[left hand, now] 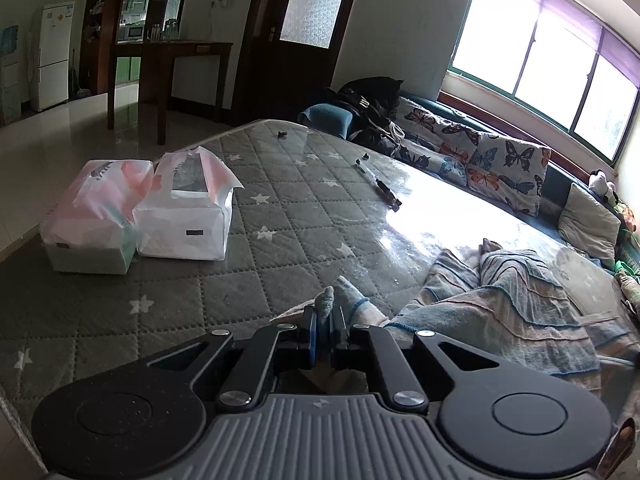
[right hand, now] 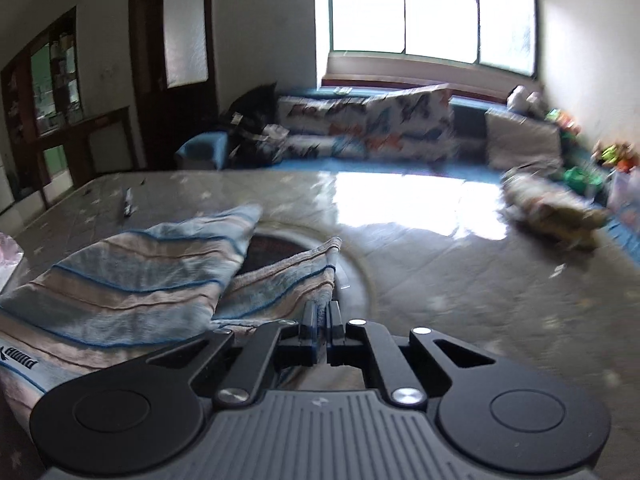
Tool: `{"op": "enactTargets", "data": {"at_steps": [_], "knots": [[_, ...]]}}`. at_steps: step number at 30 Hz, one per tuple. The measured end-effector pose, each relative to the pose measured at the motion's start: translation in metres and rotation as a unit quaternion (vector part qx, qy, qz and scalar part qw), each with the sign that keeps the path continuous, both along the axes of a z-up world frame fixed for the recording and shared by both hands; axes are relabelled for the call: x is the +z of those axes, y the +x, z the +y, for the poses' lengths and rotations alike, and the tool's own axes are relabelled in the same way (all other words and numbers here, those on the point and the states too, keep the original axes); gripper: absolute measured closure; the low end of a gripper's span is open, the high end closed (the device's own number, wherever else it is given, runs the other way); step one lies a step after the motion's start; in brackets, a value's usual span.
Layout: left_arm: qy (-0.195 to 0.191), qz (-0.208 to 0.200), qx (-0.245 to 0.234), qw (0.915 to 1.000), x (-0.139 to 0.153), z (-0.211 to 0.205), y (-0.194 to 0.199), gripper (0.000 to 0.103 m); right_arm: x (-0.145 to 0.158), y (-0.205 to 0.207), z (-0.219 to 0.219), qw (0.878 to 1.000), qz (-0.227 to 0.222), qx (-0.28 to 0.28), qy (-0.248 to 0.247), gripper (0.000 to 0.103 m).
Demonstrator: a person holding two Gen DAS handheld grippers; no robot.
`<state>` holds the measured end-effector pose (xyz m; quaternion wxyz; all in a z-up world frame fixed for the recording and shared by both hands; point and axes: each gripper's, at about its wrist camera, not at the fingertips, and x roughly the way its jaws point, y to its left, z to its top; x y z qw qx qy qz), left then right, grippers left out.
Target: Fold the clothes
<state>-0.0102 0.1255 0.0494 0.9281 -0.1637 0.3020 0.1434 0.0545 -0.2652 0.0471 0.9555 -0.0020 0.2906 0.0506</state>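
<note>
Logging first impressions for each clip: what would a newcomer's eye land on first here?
Most striking is the striped blue-and-beige garment spread on the grey star-quilted mattress, with the left gripper and the right gripper each shut on an edge of it. Next come two plastic-wrapped tissue packs at the mattress's left side, and the bright window glaring off the surface.

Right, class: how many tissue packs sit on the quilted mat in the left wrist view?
2. One pack lies at the mat's left edge; the other stands right beside it, its top torn open. More could be hidden outside the view.
</note>
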Motion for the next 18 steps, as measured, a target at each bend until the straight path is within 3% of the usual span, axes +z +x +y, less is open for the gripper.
{"op": "enactTargets", "data": {"at_steps": [13,18], "knots": [[0.005,0.029,-0.041,0.9987,-0.009,-0.014,-0.015,0.096,0.010,-0.099,-0.070,0.995,-0.012,-0.095,-0.013,0.100],[0.006,0.046,-0.052,0.9975,-0.015,-0.014,-0.015,0.096,-0.004,-0.111,-0.077,0.995,0.038,-0.085,-0.021,0.097]]}}
